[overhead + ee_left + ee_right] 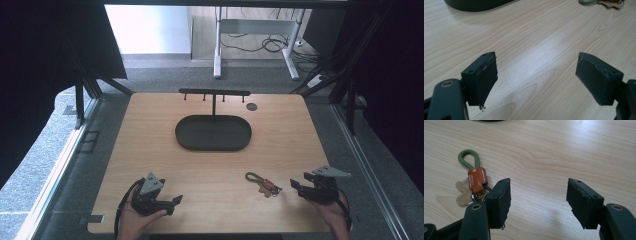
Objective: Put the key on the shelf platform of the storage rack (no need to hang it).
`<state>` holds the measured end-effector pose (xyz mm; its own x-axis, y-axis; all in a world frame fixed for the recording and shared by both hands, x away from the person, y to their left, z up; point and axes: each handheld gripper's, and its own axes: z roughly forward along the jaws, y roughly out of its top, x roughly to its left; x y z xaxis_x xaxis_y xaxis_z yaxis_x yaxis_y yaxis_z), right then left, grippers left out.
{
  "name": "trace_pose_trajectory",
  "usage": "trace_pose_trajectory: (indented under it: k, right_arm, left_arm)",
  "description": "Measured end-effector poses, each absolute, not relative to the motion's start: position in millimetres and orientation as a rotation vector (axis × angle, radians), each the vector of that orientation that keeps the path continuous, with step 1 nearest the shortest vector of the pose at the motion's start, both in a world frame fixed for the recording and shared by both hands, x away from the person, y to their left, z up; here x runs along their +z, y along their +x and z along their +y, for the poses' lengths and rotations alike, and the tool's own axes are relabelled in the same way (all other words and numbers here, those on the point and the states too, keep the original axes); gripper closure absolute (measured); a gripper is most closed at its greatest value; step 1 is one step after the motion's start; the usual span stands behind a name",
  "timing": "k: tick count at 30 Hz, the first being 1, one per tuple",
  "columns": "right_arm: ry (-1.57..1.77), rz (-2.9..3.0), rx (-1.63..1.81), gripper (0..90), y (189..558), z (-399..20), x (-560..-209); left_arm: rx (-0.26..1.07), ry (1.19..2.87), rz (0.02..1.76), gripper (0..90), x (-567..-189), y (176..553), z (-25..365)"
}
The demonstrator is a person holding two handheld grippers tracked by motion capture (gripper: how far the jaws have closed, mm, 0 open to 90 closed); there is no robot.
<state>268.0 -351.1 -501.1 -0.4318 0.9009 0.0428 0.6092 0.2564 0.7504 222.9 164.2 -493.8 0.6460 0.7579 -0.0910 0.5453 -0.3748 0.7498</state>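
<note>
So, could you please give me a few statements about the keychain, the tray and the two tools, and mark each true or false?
1. The keychain lies on the bare table, outside the dark oval tray. True.
2. The right tool is shut on the keychain. False: its jaws stand open with bare wood between them, and the keychain lies beside one jaw.
3. The left tool is open and holds nothing. True.
4. The keychain hangs from the hook rack. False: it lies flat on the table near the right tool.
5. The keychain has a green cord loop. True.
</note>
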Motion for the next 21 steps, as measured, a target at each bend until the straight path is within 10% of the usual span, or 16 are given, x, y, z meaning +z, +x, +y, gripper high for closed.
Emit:
trace_pose_trajectory:
  k: [21]
  right_arm:
    - [1.263,2.269,0.945,39.1,269,-339,-465]
  left_arm:
    - [0.373,2.118,0.990,20.0,-495,220,160]
